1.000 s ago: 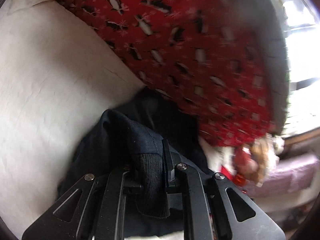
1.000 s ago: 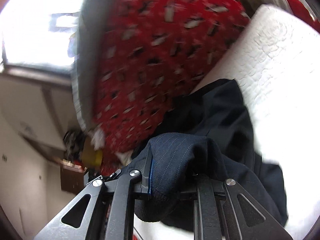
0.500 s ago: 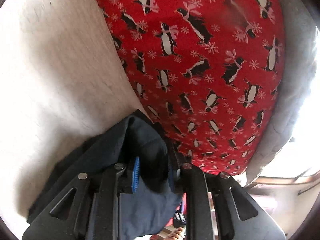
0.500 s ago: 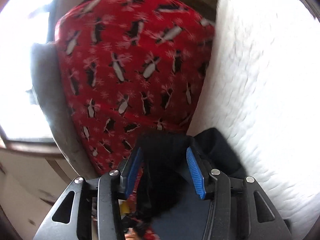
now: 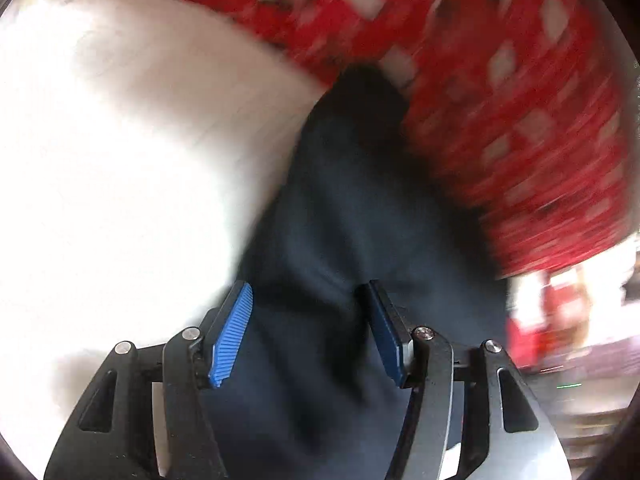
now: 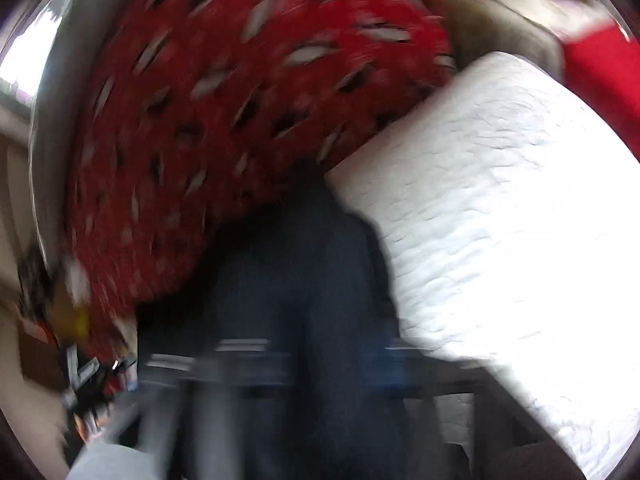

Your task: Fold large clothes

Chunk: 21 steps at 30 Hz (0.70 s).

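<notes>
Jaws of the left gripper, lately clamped on the dark navy garment, have just parted, cloth loose between them beside the white pillow; right gripper blurred, jaws indiscernible.

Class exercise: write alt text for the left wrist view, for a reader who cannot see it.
A dark navy garment lies between the spread blue pads of the left claw, which has just been opening. It rests on a white cover, beside a blurred red patterned blanket.
</notes>
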Each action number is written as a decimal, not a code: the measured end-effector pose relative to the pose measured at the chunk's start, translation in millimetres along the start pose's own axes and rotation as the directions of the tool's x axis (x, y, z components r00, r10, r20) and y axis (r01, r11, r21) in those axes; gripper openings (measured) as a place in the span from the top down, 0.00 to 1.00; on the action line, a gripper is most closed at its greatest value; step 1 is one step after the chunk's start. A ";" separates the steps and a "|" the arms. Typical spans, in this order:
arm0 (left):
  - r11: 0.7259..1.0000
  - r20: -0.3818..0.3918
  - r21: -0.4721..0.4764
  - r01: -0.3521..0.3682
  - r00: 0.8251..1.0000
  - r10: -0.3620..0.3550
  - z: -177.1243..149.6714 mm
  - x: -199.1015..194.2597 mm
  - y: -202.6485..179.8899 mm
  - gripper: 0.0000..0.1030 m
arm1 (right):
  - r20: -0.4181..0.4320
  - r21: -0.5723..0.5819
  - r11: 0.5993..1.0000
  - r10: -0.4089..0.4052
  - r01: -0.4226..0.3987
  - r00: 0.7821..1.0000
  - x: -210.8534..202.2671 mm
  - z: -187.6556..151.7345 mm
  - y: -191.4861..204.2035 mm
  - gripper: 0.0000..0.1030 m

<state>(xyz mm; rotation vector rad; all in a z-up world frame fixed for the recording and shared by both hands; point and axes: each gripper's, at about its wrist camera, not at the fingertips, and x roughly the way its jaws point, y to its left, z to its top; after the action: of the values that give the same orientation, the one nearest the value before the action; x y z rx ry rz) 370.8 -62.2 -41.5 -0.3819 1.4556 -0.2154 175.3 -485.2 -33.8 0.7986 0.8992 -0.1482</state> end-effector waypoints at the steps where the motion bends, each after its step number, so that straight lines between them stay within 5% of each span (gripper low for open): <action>1: 0.999 0.028 0.039 -0.032 0.999 0.031 -4.9 1.7 -2.9 0.48 | 0.026 -0.036 0.998 -0.057 0.057 0.998 3.2 -5.6 0.5 0.87; 4: 0.998 0.071 0.048 -0.035 0.997 0.031 -13.0 -22.6 -9.9 0.49 | -0.029 0.011 0.996 -0.093 0.094 0.995 13.1 -11.2 -12.9 0.79; 7: 0.991 0.123 0.130 0.024 0.992 -0.040 -37.0 -60.3 -20.3 0.49 | 0.081 0.041 0.998 -0.053 0.050 0.995 -27.7 -14.2 -13.5 0.71; 10: 0.977 0.165 0.212 0.013 0.985 -0.049 -70.2 -73.5 -30.1 0.47 | 0.190 0.013 0.999 0.050 -0.053 0.981 -68.1 -35.1 -19.2 0.49; 12: 0.973 0.150 0.228 -0.038 0.989 0.003 -84.9 -56.1 -31.6 0.47 | 0.201 -0.002 1.000 0.015 -0.015 0.979 -71.8 -53.2 -28.8 0.49; 14: 0.962 0.128 0.245 -0.118 0.988 0.089 -95.1 -30.1 -30.0 0.47 | 0.035 -0.023 0.995 -0.101 0.102 0.994 -40.0 -65.7 -45.0 0.55; 15: 0.962 0.148 0.244 -0.127 0.985 0.093 -97.9 -32.2 -32.9 0.47 | 0.025 -0.016 0.995 -0.102 0.103 0.994 -37.6 -70.6 -51.3 0.56; 21: 0.976 0.197 0.212 -0.049 0.980 0.006 -124.3 -73.1 -39.0 0.47 | 0.174 -0.009 1.000 0.000 0.001 0.985 -99.1 -84.4 -43.9 0.51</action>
<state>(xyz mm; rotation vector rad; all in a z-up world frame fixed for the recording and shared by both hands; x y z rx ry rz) 243.0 -86.3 32.1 -0.1991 1.2285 -0.3028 39.4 -479.4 -14.7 0.7644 0.7344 -0.2108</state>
